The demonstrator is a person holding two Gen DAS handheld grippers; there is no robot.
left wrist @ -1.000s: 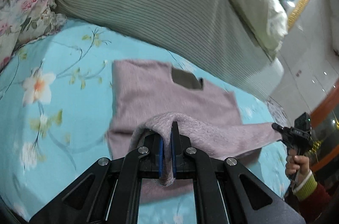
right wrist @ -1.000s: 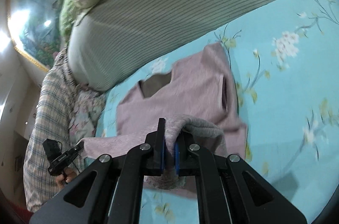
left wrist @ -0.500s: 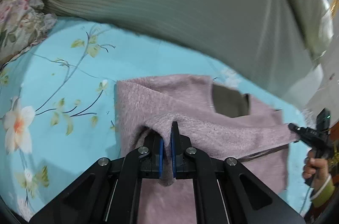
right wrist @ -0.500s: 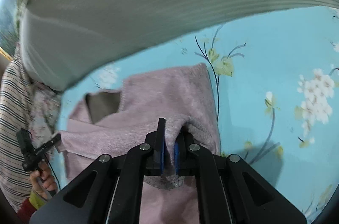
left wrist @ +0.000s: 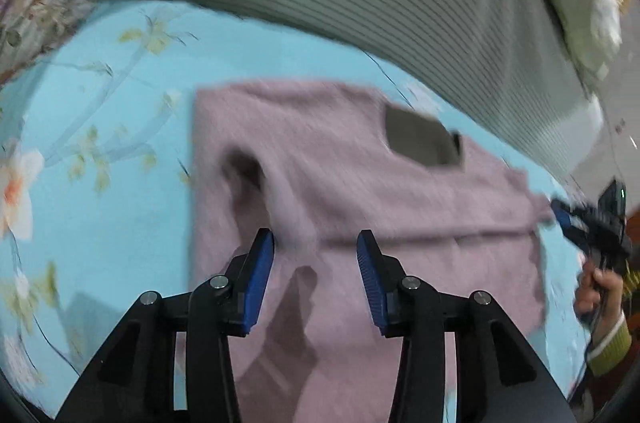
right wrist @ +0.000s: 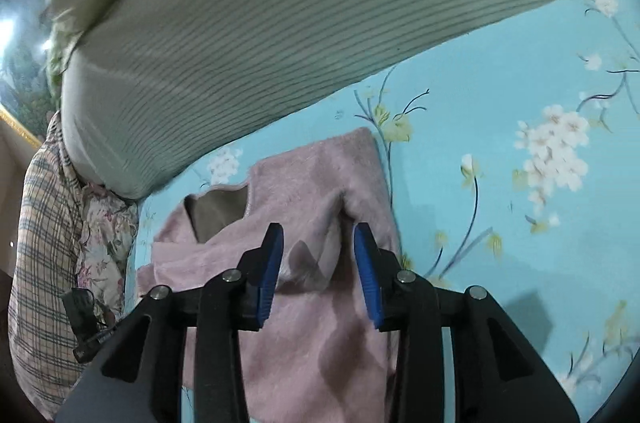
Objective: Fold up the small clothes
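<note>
The turquoise floral bedsheet (right wrist: 500,127) is serving as the reference surface. A large grey striped cushion (right wrist: 260,43) is lying along its far edge, with a plaid pillow (right wrist: 40,243) sitting beside the cushion's end. The mauve knitted sweater (left wrist: 360,175) is lying flat on the sheet just short of the cushion, its lower portion doubled over the body, the dark neck opening (left wrist: 420,139) facing the cushion. The left gripper (left wrist: 316,259) is hovering over the folded edge, its jaws having just been opening and now standing apart, fabric below but not pinched. The right gripper (right wrist: 318,251) is likewise standing released, jaws just opened, a raised pucker of sweater between the blue pads, unclamped
</note>
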